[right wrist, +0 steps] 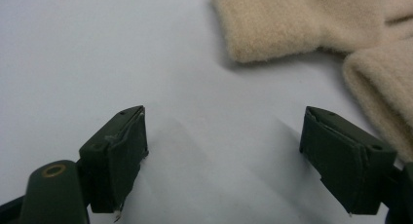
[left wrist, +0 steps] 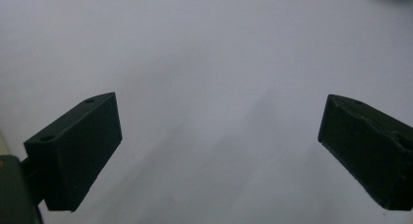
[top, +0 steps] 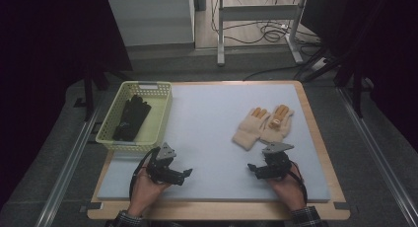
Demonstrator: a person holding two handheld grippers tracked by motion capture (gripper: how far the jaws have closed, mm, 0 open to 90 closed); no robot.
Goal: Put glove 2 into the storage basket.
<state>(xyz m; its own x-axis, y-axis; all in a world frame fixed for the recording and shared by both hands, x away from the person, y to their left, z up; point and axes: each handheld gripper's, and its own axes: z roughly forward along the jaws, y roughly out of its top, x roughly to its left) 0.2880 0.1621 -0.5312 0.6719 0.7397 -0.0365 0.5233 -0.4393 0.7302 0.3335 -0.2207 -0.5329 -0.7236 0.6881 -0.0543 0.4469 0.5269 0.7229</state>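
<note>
We judge the work to be sorting gloves into the basket, and it looks about half done. The pair of cream gloves [top: 263, 123] lies flat on the pale mat [top: 212, 138], on its right half, the two cuffs pointing toward us and the orange-tipped fingers away; nothing grips them yet. In the right gripper view the cuffs [right wrist: 272, 24] sit just beyond the jaws, one of them close beside the right-hand jaw, apart from the pads as far as we can tell. Our right gripper [top: 256, 170] rests near the mat just short of that pair, its jaws spread wide with only bare mat between them. Our left gripper [top: 182, 175] hangs low over the near left of the mat, well apart from the gloves, jaws also spread and empty in its own view. Farther out, the pale yellow basket [top: 111, 138] stands at the left edge of the table [top: 315, 138]; inside it lie black gloves [top: 130, 118], and much of its floor beside them is free. What remains, we reckon, is to pinch the cream pair and carry it across into that basket.
</note>
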